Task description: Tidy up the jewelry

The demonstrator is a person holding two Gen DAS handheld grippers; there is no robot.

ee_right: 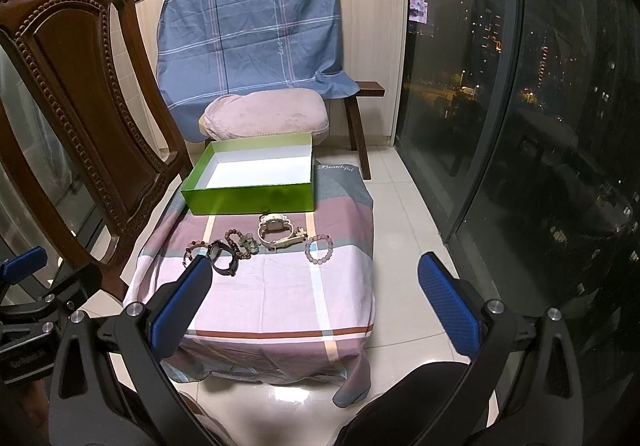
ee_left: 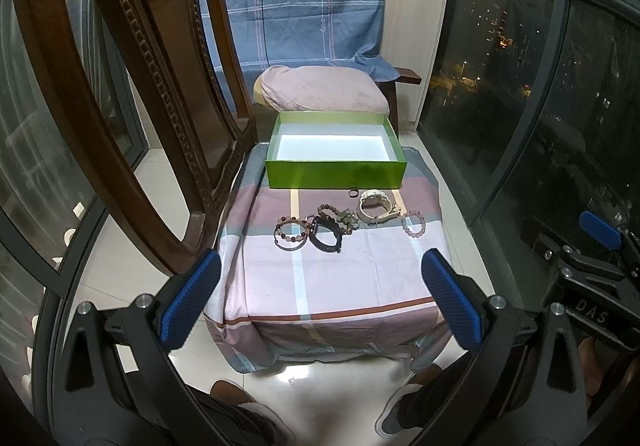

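The left claw (ee_left: 320, 302) is hanging with its blue-padded fingers spread wide and holding nothing, well short of the jewelry, and the right claw (ee_right: 316, 302) is likewise gaping wide and empty. Nothing is sitting yet in the shallow green cardboard box with the white floor (ee_left: 335, 168), which is standing at the far end of the tabletop draped in a pink, mauve and grey plaid cloth (ee_left: 320, 278).

Working left to right along the row just in front of the box: the dark-and-pale beaded bracelet (ee_left: 291, 233) is lying against the black band-style bracelet (ee_left: 327, 236), so the left claw is probably best starting there, closing on one outer edge and lifting slowly in case the two are hooked. Next the brown beaded strand (ee_left: 329, 211) and greenish stone cluster (ee_left: 347, 221) are tangling together; pinching a single strand is likely wiser. The cream wristwatch (ee_left: 376, 206) is bulkier, and the pale pink bead bracelet (ee_left: 413, 223), lying apart, looks easiest for the right claw.
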